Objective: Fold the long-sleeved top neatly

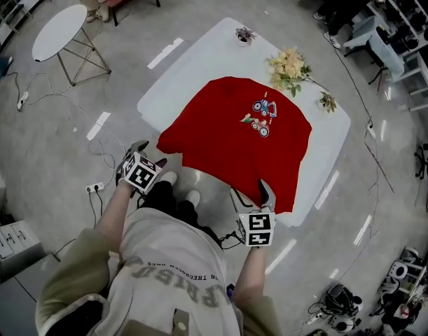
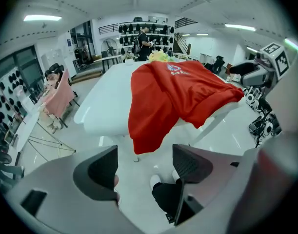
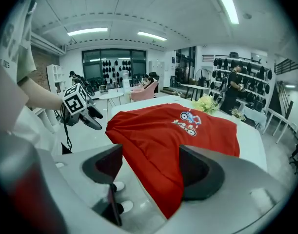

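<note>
Both sets of jaws spread and empty, left gripper (image 1: 139, 148) over the floor off the table corner, right gripper (image 1: 251, 194) by the hanging hem, red top (image 1: 228, 142) print-up on the white table (image 1: 192, 68) beyond: I'm lining up a fold, next pinch both hem corners.

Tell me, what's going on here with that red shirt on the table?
A person stands at the white table with a handheld gripper in each hand, folding the red long-sleeved top. The top lies spread out, print up, its near edge hanging over the side. The left gripper and the right gripper both have their jaws apart and hold nothing. The right one is by the hanging edge.
</note>
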`<action>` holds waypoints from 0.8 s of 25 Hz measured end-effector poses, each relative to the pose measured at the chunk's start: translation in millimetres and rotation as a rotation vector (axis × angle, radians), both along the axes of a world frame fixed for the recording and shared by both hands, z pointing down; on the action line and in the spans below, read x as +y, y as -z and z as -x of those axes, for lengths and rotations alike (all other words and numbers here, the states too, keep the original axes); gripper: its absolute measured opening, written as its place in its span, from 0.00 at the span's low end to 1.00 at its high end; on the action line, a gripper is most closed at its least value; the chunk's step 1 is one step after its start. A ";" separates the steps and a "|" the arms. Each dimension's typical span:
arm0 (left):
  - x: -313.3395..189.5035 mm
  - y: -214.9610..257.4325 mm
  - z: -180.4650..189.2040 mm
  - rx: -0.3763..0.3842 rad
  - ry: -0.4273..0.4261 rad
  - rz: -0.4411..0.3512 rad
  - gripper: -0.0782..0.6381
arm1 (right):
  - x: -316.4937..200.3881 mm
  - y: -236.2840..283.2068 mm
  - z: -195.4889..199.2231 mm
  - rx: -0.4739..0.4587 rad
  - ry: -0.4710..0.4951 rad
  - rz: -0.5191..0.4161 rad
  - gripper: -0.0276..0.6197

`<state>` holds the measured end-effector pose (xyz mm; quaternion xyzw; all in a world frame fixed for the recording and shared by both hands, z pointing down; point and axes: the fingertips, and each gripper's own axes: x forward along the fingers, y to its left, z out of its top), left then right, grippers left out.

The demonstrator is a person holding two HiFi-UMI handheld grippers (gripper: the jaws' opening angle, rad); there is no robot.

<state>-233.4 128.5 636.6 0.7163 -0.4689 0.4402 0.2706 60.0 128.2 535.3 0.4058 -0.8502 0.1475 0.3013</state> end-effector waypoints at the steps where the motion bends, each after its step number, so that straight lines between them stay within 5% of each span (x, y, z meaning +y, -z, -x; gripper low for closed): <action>1: -2.7 -7.6 1.0 0.004 -0.014 0.016 0.60 | -1.1 1.2 6.8 0.000 -0.003 -0.005 0.59; 8: -22.5 -46.3 -2.2 0.071 -0.149 0.124 0.59 | -11.5 5.9 58.8 -0.039 -0.053 0.011 0.59; 13: -24.6 -16.9 -3.4 0.083 -0.318 0.076 0.20 | -13.2 -2.4 110.6 -0.036 -0.059 0.044 0.59; 20: -43.3 89.5 -13.0 0.340 -0.370 0.044 0.15 | -9.4 1.4 196.1 -0.072 0.085 0.075 0.59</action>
